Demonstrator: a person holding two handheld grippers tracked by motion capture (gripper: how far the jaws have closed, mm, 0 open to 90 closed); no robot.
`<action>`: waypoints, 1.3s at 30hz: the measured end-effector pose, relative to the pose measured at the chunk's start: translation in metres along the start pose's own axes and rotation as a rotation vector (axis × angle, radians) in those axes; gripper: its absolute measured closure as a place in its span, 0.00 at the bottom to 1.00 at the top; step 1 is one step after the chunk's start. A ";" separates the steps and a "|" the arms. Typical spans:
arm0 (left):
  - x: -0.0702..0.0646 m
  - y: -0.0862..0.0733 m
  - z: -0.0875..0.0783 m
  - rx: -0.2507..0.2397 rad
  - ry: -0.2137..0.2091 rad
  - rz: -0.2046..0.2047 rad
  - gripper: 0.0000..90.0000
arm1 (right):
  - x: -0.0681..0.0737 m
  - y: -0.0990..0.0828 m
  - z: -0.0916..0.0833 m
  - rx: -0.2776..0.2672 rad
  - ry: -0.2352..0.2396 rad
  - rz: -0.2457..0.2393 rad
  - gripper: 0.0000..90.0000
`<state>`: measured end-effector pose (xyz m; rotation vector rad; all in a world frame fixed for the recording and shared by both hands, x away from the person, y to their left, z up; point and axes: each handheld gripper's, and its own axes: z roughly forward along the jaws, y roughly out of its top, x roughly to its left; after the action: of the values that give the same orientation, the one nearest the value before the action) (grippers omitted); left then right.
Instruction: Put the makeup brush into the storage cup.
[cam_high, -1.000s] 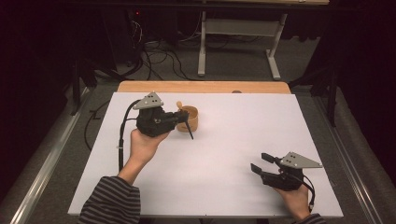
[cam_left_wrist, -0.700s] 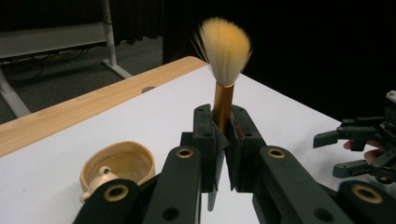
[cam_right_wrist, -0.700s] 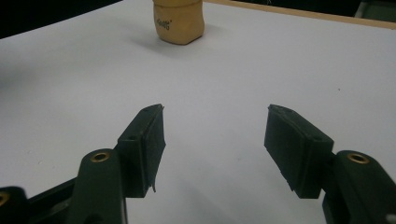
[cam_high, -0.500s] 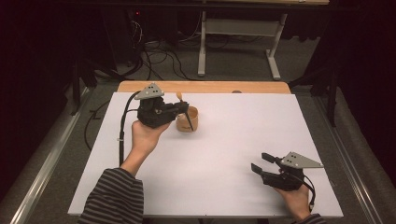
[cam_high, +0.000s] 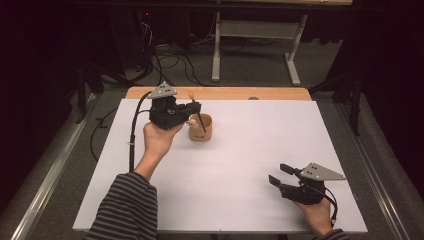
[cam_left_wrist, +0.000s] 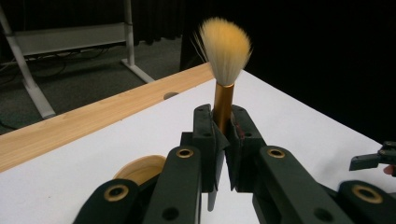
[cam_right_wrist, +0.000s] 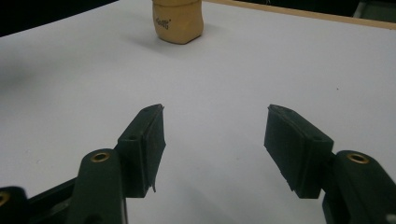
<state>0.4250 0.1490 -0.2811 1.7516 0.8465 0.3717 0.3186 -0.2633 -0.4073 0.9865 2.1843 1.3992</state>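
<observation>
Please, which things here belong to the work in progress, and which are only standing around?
In use:
- brush with gold metal collar and pale bristles
- small tan wooden cup
- left gripper, shut on brush

Idle:
- right gripper, open
- white table sheet
- white metal frame

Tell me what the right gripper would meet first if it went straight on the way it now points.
Probably nothing soon. The right gripper, open and empty, faces bare white table. The tan cup stands far ahead, somewhat left of its centre line, so it would likely pass beside it, though depth is hard to judge.
</observation>
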 end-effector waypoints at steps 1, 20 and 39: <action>0.001 0.000 0.001 0.001 0.003 -0.001 0.93 | 0.000 0.000 0.000 0.000 0.000 0.000 0.44; 0.020 0.000 0.014 0.012 0.096 -0.041 0.93 | 0.000 -0.001 0.002 0.012 0.001 -0.003 0.44; 0.025 -0.002 0.032 0.067 0.143 -0.028 0.93 | 0.001 -0.001 0.004 0.024 0.008 -0.008 0.44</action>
<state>0.4612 0.1447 -0.2985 1.7890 0.9948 0.4584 0.3205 -0.2604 -0.4102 0.9813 2.2135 1.3784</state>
